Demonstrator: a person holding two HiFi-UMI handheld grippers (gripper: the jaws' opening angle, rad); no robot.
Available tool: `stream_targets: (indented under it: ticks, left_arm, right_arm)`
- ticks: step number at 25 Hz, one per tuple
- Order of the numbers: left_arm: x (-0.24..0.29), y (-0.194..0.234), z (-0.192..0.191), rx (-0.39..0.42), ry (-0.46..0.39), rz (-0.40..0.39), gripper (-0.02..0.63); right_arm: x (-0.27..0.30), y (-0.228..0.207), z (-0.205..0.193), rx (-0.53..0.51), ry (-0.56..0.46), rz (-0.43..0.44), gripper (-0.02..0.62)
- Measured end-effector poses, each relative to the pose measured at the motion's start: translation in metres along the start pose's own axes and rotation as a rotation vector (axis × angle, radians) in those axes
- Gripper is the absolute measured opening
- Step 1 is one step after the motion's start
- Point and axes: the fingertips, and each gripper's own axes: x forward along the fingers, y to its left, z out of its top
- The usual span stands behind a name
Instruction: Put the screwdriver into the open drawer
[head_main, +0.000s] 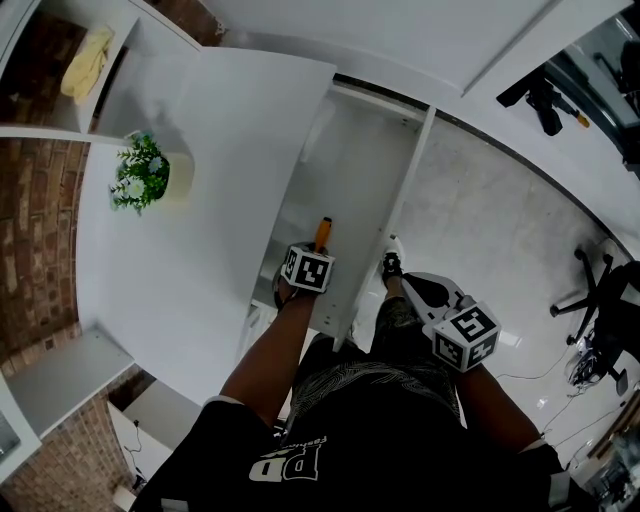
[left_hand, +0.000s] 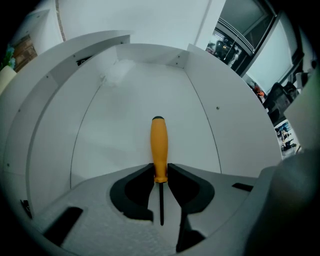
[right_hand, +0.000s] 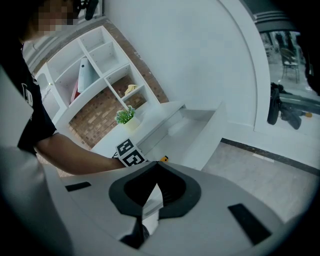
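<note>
Currently, left gripper (left_hand: 160, 164) pinches the orange screwdriver (left_hand: 159, 140) over the drawer (left_hand: 125, 100) floor — right gripper (right_hand: 156, 162) jaws pressed together, empty.

Left claw (left_hand: 160, 167) steeply down, jaws clamping screwdriver (left_hand: 159, 145) handle; right claw (right_hand: 154, 165) closed, angled down.

1 screwdriver (left_hand: 159, 150), 1 drawer (head_main: 352, 165), 1 potted plant (head_main: 145, 172).

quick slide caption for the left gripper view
Left tool holds the orange-handled screwdriver, handle first, down inside the open white drawer.
</note>
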Motion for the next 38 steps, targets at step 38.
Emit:
stream_targets:
  ticks: [38]
  left_arm:
    - [-0.278, -0.014, -0.033, 0.062, -0.547, -0.169, 0.018]
  right_arm:
    - [-0.021, 0.188, 0.026, -0.118, -0.276, 0.029, 0.005]
